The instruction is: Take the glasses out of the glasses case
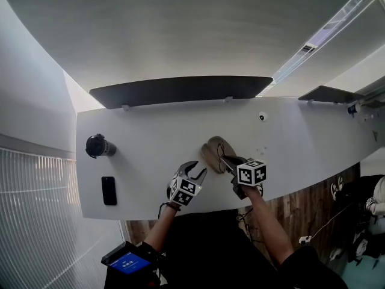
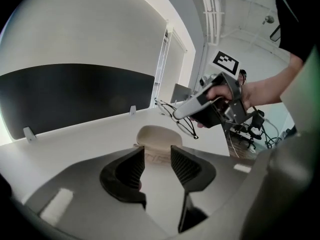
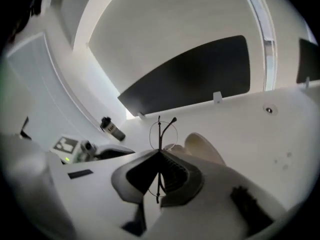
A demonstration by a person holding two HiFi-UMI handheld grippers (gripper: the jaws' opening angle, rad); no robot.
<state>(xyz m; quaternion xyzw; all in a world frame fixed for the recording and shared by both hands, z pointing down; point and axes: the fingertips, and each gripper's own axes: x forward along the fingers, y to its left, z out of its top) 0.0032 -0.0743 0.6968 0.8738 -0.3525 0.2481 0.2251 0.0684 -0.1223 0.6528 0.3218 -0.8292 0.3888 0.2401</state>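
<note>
From the head view, I am holding my left gripper [image 1: 196,174] over the near edge of the white table [image 1: 150,131], its jaws spread. My right gripper [image 1: 223,159] is reaching just over the tan glasses case [image 1: 212,151], which is lying open in the middle of the table. A black phone [image 1: 109,190] and a dark bottle [image 1: 99,146] are sitting well apart, at the left end.

In the left gripper view, my jaws are standing apart with only bare tabletop between them. The glasses case [image 2: 159,135] is lying just beyond them. Above and to its right, my right gripper [image 2: 178,114] is holding the glasses [image 2: 187,125] in the air, clear of the case (thin dark wire frame).

In the right gripper view, my jaws are pressing together on the glasses [image 3: 161,133], pinching the frame edge-on, one lens ring sticking up past the tips. The case [image 3: 202,146] is lying below and to the right.
</note>
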